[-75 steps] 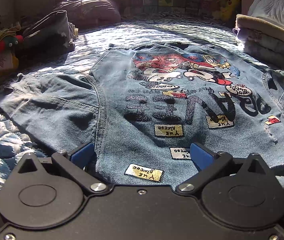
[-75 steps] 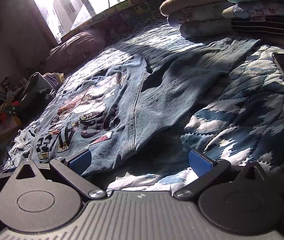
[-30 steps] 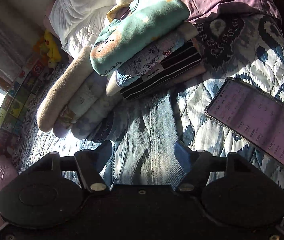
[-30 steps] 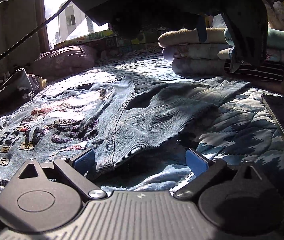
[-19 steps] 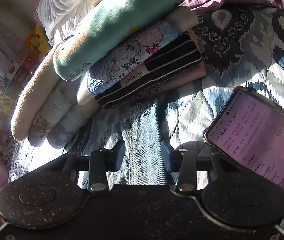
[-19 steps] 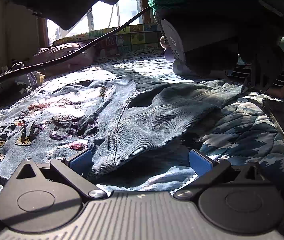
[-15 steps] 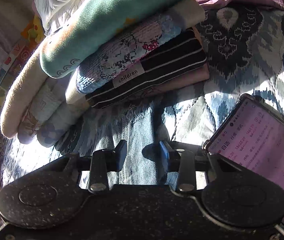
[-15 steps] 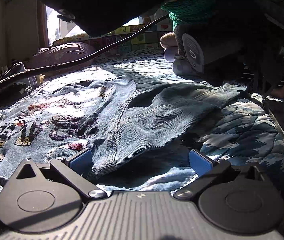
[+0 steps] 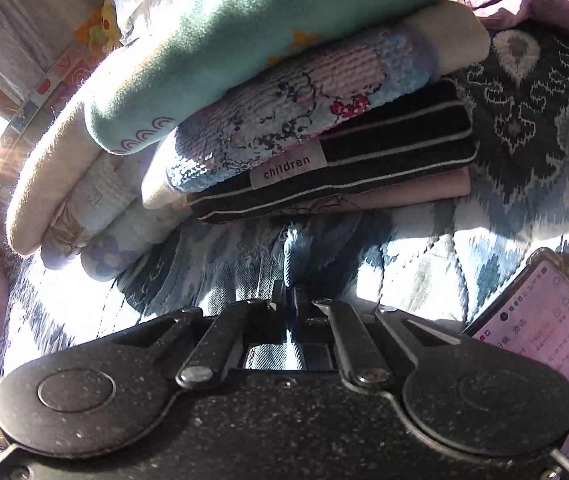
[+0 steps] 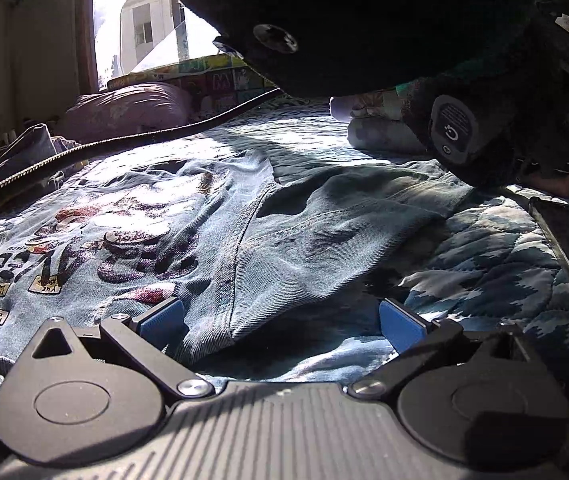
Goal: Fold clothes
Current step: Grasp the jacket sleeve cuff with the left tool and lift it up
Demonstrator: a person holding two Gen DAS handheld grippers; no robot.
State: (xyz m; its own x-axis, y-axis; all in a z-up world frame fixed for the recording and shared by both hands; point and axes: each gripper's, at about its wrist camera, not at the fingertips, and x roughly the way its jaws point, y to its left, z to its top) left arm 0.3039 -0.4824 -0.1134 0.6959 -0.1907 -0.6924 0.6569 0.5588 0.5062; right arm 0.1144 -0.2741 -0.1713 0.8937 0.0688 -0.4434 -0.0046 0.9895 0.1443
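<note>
A denim jacket (image 10: 244,240) lay spread flat, back side up, on a bed covered with a blue-and-white patterned quilt (image 10: 484,264). Nearest the right wrist camera, the right hand-held gripper (image 10: 282,322) rested low at the jacket's hem, its blue-padded fingers (image 10: 162,320) set wide apart and holding nothing; one pad sat just beside the side seam, the other over the quilt. The jacket's printed cartoon figures and lettering lay to the left, and its sleeve (image 10: 364,208) stretched away to the right. At the far end of that sleeve, the left hand-held gripper (image 9: 294,294) was pinched tight on the frayed denim cuff (image 9: 296,248); from the right camera it appeared as a dark shape beneath a dark sleeve. Just right of the cuff, a phone (image 9: 548,332) with a lit screen lay on the quilt. Beyond the cuff stood a stack of folded clothes (image 9: 284,120), a teal garment on top. A window (image 10: 140,28) shone at the far wall.
</note>
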